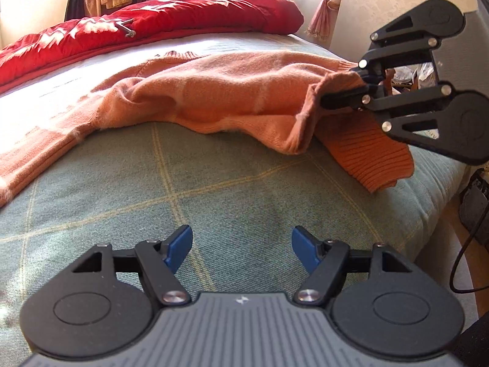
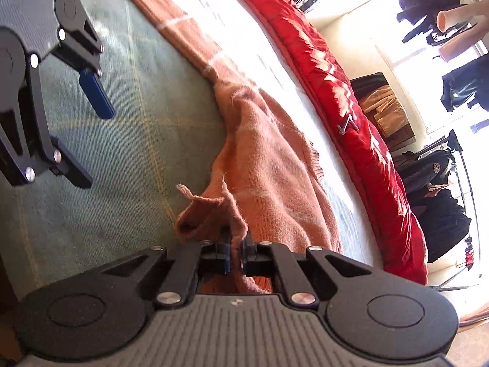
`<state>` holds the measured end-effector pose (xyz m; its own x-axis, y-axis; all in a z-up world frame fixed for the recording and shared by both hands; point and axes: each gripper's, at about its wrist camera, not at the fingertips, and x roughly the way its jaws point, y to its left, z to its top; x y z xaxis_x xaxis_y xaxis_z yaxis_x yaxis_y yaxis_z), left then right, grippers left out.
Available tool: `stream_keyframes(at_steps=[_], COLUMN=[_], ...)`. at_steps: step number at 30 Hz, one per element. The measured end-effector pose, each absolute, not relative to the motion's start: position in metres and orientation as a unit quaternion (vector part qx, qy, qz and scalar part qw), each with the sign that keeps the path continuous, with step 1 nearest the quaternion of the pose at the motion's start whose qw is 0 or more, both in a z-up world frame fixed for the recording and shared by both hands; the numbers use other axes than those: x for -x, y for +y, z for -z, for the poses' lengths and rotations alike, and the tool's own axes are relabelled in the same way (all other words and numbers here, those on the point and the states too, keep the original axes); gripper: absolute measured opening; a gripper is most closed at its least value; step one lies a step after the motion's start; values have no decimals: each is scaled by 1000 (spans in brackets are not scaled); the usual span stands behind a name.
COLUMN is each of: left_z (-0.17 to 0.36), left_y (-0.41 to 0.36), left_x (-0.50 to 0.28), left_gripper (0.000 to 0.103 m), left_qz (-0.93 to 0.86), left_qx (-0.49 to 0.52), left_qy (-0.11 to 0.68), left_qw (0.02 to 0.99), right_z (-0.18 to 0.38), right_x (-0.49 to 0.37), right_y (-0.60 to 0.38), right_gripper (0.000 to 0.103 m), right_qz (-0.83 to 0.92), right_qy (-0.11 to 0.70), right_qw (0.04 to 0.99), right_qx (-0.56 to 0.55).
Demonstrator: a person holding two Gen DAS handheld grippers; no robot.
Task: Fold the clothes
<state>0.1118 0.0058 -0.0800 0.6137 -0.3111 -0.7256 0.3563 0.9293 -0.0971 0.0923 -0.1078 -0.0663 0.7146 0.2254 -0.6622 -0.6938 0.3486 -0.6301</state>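
An orange knit sweater lies spread across the bed, its ribbed hem hanging at the right. My right gripper is shut on a bunched edge of the sweater and lifts it slightly; in the right wrist view the fabric is pinched between its jaws. My left gripper is open and empty, hovering over the bare blanket in front of the sweater. It also shows in the right wrist view, open, to the left of the sweater.
The bed is covered by a green checked blanket. A red quilt lies along the far side. Clothes hang on racks beyond the bed. The bed's right edge drops to the floor with a black cable.
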Motion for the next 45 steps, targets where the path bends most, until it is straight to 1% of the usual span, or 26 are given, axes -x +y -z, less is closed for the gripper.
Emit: stream_keyframes(at_steps=[6, 10, 13, 17, 21, 24, 31, 33, 36, 38, 39, 41, 42, 43, 45], left_z=[71, 68, 71, 73, 76, 77, 70, 66, 68, 77, 84, 98, 106, 115, 132], left_y=[8, 6, 6, 21, 28, 35, 68, 77, 84, 88, 90, 94, 96, 97, 98], left_x=[-98, -86, -82, -77, -68, -64, -56, -59, -75, -93, -103, -122, -132, -140, -154], left_gripper=[73, 73, 73, 73, 75, 75, 76, 79, 79, 77, 74, 57, 43, 41, 39], left_qz=[187, 190, 186, 213, 220, 228, 276, 278, 256, 241, 235, 221, 218, 218, 213], left_qx=[-35, -71, -84, -33, -29, -13, 95, 122, 151, 185, 208, 255, 278, 299, 335], left_qy=[379, 355, 360, 371, 376, 387, 384, 377, 381, 391, 399, 413, 418, 422, 432], left_qw=[905, 913, 910, 904, 899, 893, 876, 875, 876, 869, 862, 846, 837, 828, 810], right_z=[19, 1, -7, -9, -11, -10, 0, 2, 3, 3, 3, 4, 6, 7, 12], right_x=[-74, -59, -49, -45, -43, -48, -61, -64, -71, -75, -78, -82, -83, -84, -86], right_y=[-107, -104, -99, -87, -78, -79, -107, -118, -136, -150, -157, -168, -175, -182, -196], right_gripper=[7, 7, 7, 6, 7, 13, 15, 20, 25, 26, 27, 28, 29, 29, 32], right_qz=[-358, -395, -430, -473, -488, -471, -429, -416, -398, -386, -380, -368, -361, -355, -341], right_qy=[249, 253, 268, 287, 292, 290, 302, 305, 307, 306, 305, 303, 304, 305, 307], right_qw=[805, 810, 803, 786, 779, 788, 814, 824, 840, 853, 859, 869, 873, 877, 884], right_qx=[402, 352, 313, 274, 264, 272, 250, 235, 204, 175, 159, 136, 124, 113, 91])
